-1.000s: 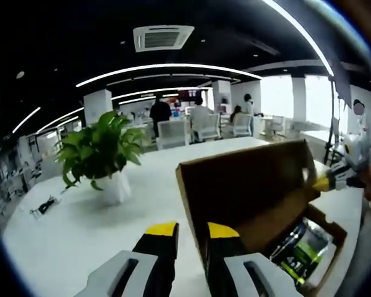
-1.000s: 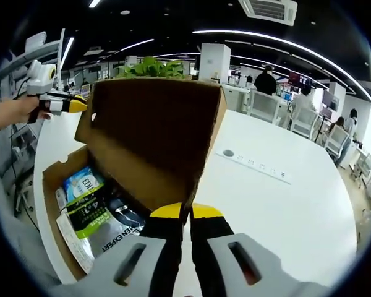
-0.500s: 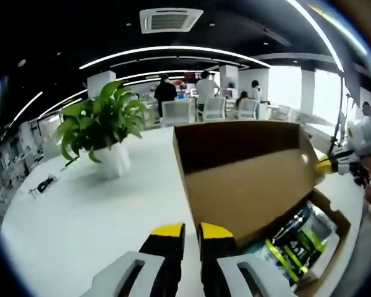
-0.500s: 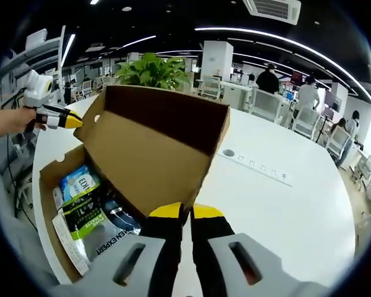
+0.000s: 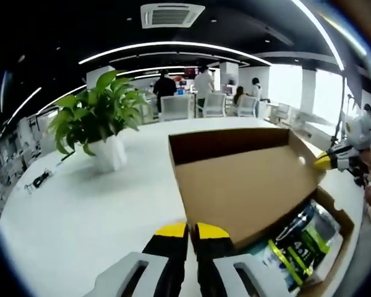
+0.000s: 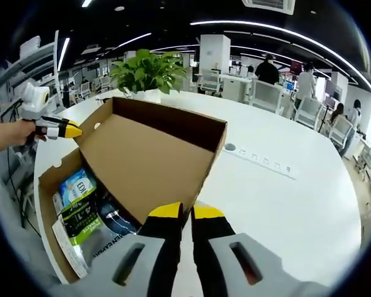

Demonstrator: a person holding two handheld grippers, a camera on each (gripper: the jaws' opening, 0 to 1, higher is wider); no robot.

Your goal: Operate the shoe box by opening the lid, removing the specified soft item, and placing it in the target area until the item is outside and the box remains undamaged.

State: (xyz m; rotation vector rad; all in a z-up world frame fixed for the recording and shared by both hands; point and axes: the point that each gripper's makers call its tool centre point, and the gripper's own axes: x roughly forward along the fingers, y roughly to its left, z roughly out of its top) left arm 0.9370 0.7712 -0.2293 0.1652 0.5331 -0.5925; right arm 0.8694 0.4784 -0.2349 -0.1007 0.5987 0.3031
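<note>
The brown cardboard shoe box (image 6: 46,185) lies open on the white table, its lid (image 6: 148,161) swung back and leaning low over the table. My right gripper (image 6: 185,211) is shut on the lid's near corner. My left gripper (image 5: 190,231) is shut on the lid's other corner and shows in the right gripper view as a yellow tip (image 6: 74,130). The right gripper (image 5: 324,162) enters the left gripper view from the right, at the lid (image 5: 247,185). Inside the box (image 5: 343,223) lie soft green-and-black packets (image 5: 297,244) (image 6: 80,207), partly hidden by the lid.
A potted plant (image 5: 99,117) (image 6: 145,71) stands on the table beyond the lid. A flush socket strip (image 6: 260,162) sits in the tabletop to the right. A small cable item (image 5: 36,180) lies far left. A hand (image 6: 3,136) holds the left gripper. Chairs and people are far back.
The lid has tipped from nearly upright to leaning far back over the table, and both grippers stayed closed on its corners. More of the lid's inside and the plant now show.
</note>
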